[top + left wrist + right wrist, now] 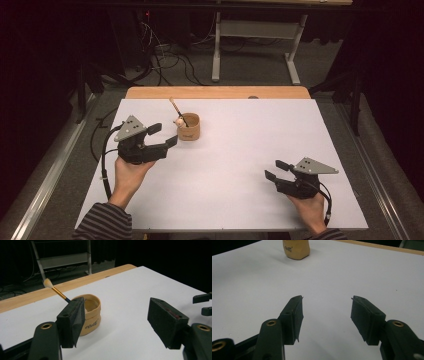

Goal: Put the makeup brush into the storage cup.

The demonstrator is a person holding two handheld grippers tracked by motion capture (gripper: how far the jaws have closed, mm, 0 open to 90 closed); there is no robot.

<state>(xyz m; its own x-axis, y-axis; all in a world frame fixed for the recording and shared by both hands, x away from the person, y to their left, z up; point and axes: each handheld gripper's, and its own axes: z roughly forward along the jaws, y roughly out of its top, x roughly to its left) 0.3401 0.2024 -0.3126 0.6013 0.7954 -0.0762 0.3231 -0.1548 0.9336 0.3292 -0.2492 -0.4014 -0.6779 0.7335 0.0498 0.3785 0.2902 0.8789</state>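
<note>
A tan cup [189,127] stands on the white table [240,165] at the back left, with a thin brush [176,111] leaning out of it, bristle end up. My left gripper [164,135] hovers just left of the cup, open, nothing between its jaws. In the left gripper view the cup [92,315] sits just behind the left jaw and the brush [55,290] slants up to the left. My right gripper [276,169] rests open near the front right, far from the cup. In the right gripper view the cup [296,249] stands far ahead, and the gripper [327,312] holds nothing.
A wooden strip [217,92] runs along the table's far edge. Beyond it, on the dark floor, stand a metal desk frame [255,45] and loose cables [165,55]. The right gripper's jaw tips [203,303] show at the right edge of the left gripper view.
</note>
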